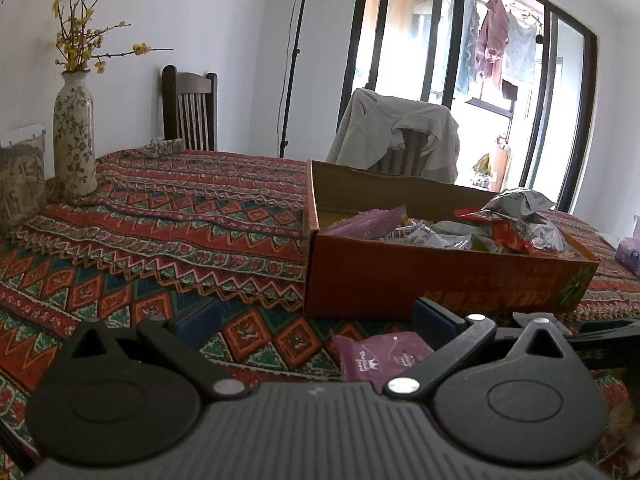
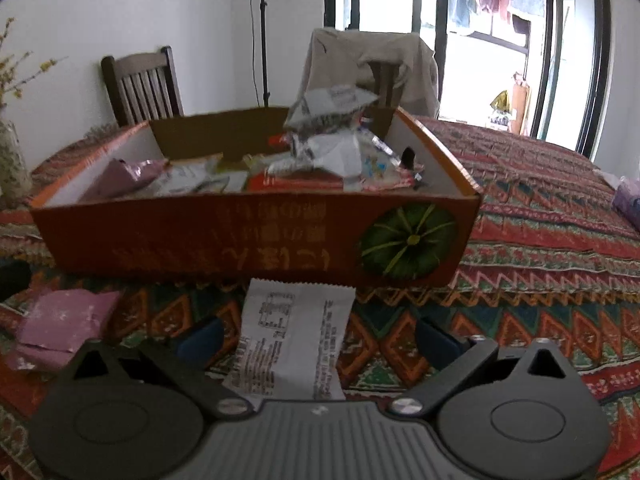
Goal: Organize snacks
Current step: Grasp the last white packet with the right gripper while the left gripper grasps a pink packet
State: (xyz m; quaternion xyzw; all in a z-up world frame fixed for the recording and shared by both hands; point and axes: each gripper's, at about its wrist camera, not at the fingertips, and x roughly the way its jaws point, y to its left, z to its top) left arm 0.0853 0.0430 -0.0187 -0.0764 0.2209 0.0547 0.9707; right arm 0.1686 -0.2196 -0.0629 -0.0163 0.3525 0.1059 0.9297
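An orange cardboard box [image 1: 400,280] [image 2: 200,240] stands on the patterned tablecloth, holding several snack packets [image 1: 440,236] [image 2: 320,160] in grey, red and purple. My left gripper [image 1: 316,320] is open just in front of the box. A purple packet [image 1: 380,354] lies flat on the cloth between its fingers, nearer the right one and not pinched. My right gripper [image 2: 320,340] is open and low over a white printed packet [image 2: 292,340] lying on the cloth before the box. The packet sits between the blue fingers [image 2: 202,338] with gaps on both sides. The purple packet [image 2: 64,320] shows at the left.
A flowered vase [image 1: 75,136] with yellow sprigs and a jar [image 1: 20,184] stand at the table's left end. A wooden chair [image 1: 190,112] and a chair draped with a pale garment [image 1: 400,136] stand behind the table. Another purple packet [image 2: 626,200] lies far right.
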